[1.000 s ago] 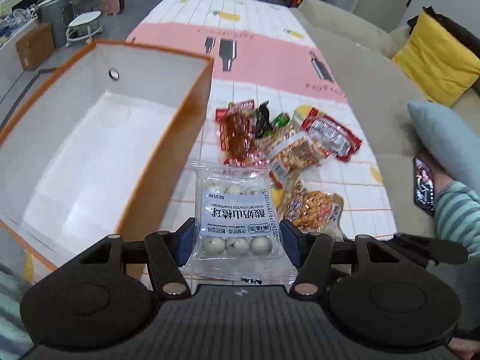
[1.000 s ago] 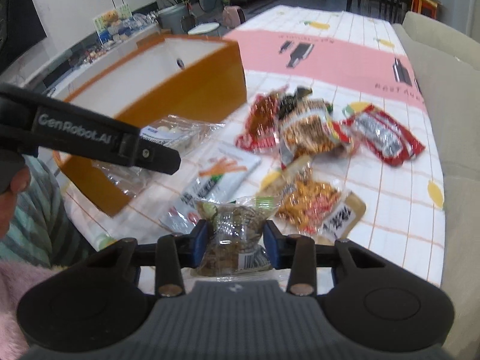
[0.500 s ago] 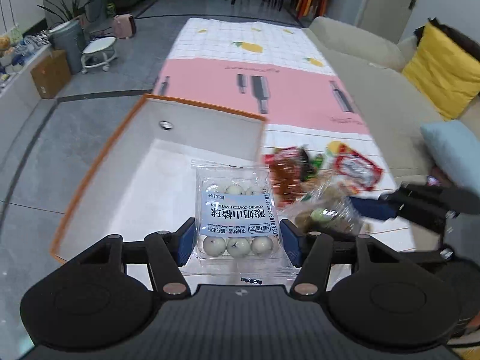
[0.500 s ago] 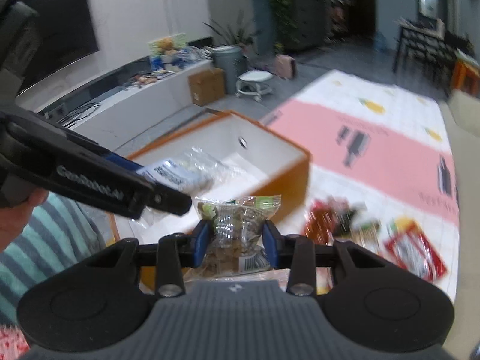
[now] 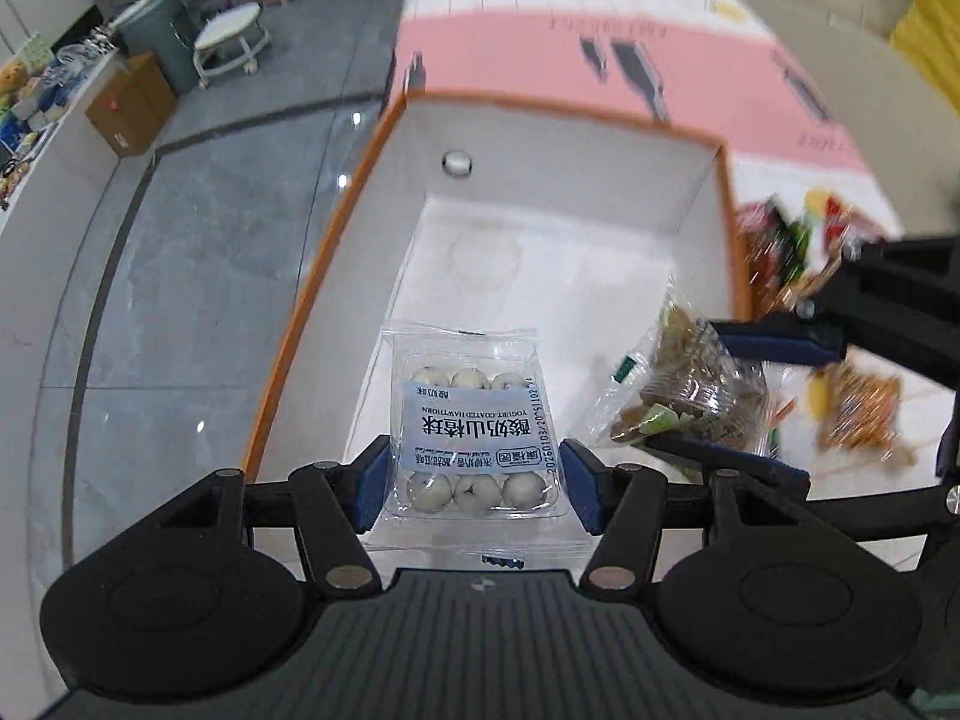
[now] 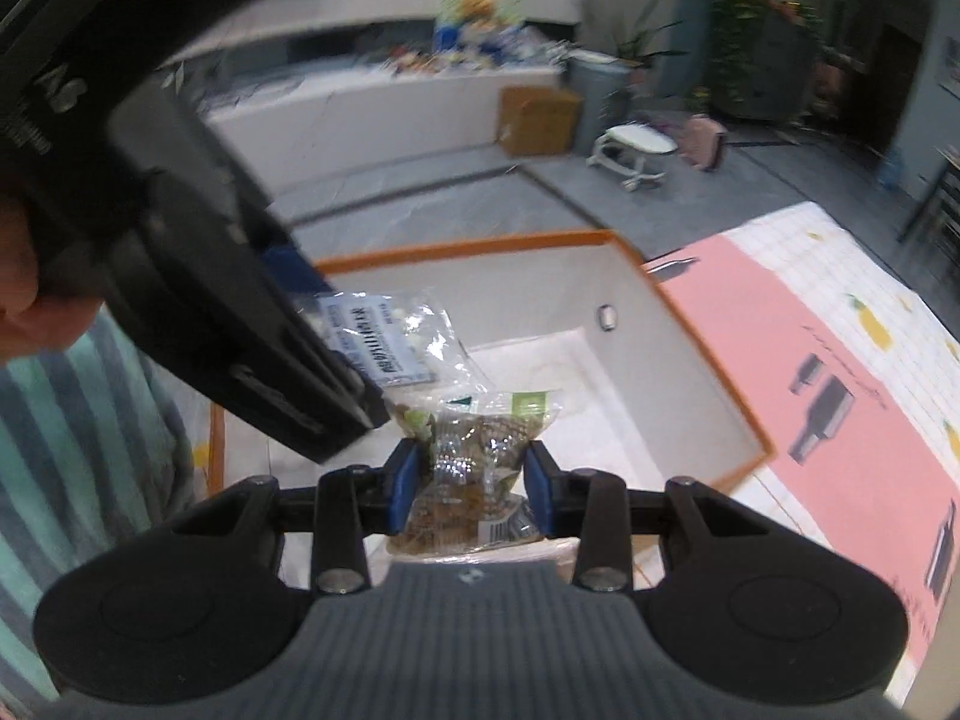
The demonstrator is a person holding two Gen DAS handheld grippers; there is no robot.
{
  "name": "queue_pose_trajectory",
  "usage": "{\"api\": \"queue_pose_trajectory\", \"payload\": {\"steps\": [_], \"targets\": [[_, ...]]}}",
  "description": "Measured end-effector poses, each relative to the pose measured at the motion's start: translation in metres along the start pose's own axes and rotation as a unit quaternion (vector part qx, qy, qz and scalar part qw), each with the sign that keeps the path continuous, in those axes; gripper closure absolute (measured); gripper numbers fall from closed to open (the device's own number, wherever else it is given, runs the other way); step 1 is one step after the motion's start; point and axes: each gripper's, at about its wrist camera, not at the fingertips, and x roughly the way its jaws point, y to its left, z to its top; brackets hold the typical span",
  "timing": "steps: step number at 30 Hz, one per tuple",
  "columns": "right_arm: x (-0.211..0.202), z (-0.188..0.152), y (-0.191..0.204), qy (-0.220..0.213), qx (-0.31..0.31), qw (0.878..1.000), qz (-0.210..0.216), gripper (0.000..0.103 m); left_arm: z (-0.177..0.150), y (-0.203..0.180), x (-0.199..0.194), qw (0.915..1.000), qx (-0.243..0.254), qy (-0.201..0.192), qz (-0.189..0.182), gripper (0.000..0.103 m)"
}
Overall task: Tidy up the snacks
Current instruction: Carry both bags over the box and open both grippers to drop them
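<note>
the loose snacks (image 5: 798,252) on the mat past the box's right wall are smeared by blur; i can't read them. in the right view my left gripper's body covers most of the hawthorn ball pack (image 6: 384,342). left gripper (image 5: 474,480) clamps that pack over the orange-rimmed box (image 5: 336,276). right gripper (image 6: 471,480) pinches a clear bag of brown snacks (image 6: 474,480) above the same box.
</note>
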Motion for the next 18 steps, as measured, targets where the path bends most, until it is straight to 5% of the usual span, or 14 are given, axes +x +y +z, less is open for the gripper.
{"api": "queue_pose_trajectory", "payload": {"steps": [18], "targets": [[0.099,0.007,-0.005,0.13,-0.049,0.989,0.055,0.069,0.001,0.011,0.062,0.9919,0.038,0.118,0.026,0.035]]}}
